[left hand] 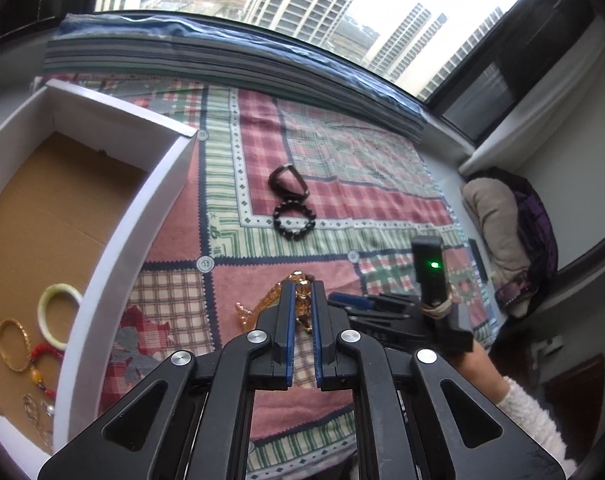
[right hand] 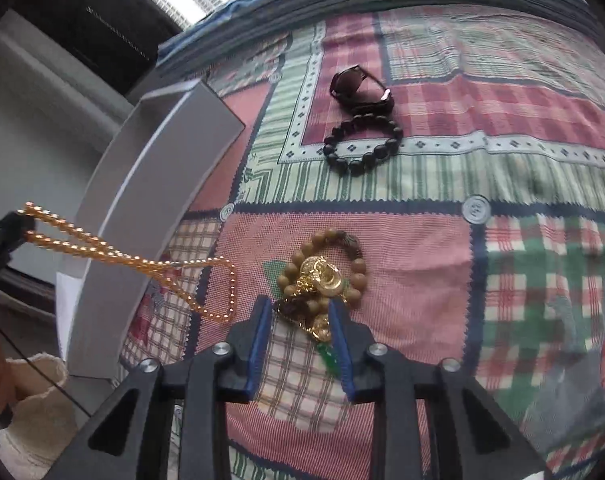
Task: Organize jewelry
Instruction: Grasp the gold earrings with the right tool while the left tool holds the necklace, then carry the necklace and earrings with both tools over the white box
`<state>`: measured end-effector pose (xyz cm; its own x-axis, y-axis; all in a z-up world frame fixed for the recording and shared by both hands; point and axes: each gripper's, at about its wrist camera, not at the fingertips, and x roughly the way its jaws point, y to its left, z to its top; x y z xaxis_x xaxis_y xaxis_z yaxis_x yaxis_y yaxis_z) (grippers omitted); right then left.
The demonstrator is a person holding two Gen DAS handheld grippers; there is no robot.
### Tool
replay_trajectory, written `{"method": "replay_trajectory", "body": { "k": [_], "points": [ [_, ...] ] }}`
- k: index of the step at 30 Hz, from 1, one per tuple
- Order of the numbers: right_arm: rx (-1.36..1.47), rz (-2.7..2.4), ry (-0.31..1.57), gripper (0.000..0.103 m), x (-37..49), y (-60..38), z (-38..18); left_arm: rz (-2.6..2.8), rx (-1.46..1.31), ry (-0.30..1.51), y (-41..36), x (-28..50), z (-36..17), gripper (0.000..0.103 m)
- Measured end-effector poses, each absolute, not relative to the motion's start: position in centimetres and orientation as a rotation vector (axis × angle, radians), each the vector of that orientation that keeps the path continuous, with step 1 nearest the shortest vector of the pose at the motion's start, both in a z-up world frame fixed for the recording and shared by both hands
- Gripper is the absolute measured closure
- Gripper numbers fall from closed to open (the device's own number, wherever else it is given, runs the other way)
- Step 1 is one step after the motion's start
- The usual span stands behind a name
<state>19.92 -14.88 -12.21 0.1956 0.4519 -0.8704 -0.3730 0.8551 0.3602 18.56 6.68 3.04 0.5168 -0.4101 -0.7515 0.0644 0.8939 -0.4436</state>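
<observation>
Already my left gripper (left hand: pixel 301 304) is clenched on the long amber bead strand (right hand: pixel 142 264), lifting one end toward the white cardboard box (left hand: pixel 114 240) while its loop trails on the plaid patchwork cloth (right hand: pixel 422 264). My right gripper (right hand: pixel 300 316) stands released astride the tangled pile of wooden beads and gold charms (right hand: pixel 322 276), probably pinning it so only the strand comes free.

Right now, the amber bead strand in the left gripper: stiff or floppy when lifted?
Likely floppy: the amber bead strand stretches from the left gripper down to the cloth, its far loop lying slack. Probably light, since it hangs thin. The tail may snag on the box wall.
</observation>
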Motion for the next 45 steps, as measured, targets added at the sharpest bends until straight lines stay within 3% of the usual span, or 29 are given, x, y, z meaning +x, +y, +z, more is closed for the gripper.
{"method": "replay_trajectory", "body": {
  "k": [10,12,13,15,32,45],
  "points": [
    [-0.228,0.472,1.322,0.071,21.9,-9.6,-15.9,-0.262,-0.415,1.020,8.6,17.7,1.0,0.098],
    [-0.246,0.490,1.320,0.075,22.0,-9.3,-15.9,-0.256,-0.418,1.026,8.8,17.6,0.6,0.098],
    [-0.240,0.488,1.327,0.086,22.0,-9.4,-15.9,-0.254,-0.422,1.028,8.9,17.5,0.5,0.098],
    [-0.225,0.495,1.319,0.088,21.7,-9.6,-15.3,-0.257,-0.427,1.025,9.1,17.2,0.6,0.098],
    [-0.143,0.658,0.992,0.088,15.8,-10.5,2.2,-0.290,-0.473,0.888,11.4,12.8,9.2,0.098],
    [-0.196,0.867,0.858,0.088,11.6,-2.0,8.4,-0.163,-0.470,0.738,20.4,8.9,18.2,0.098]
  ]
}}
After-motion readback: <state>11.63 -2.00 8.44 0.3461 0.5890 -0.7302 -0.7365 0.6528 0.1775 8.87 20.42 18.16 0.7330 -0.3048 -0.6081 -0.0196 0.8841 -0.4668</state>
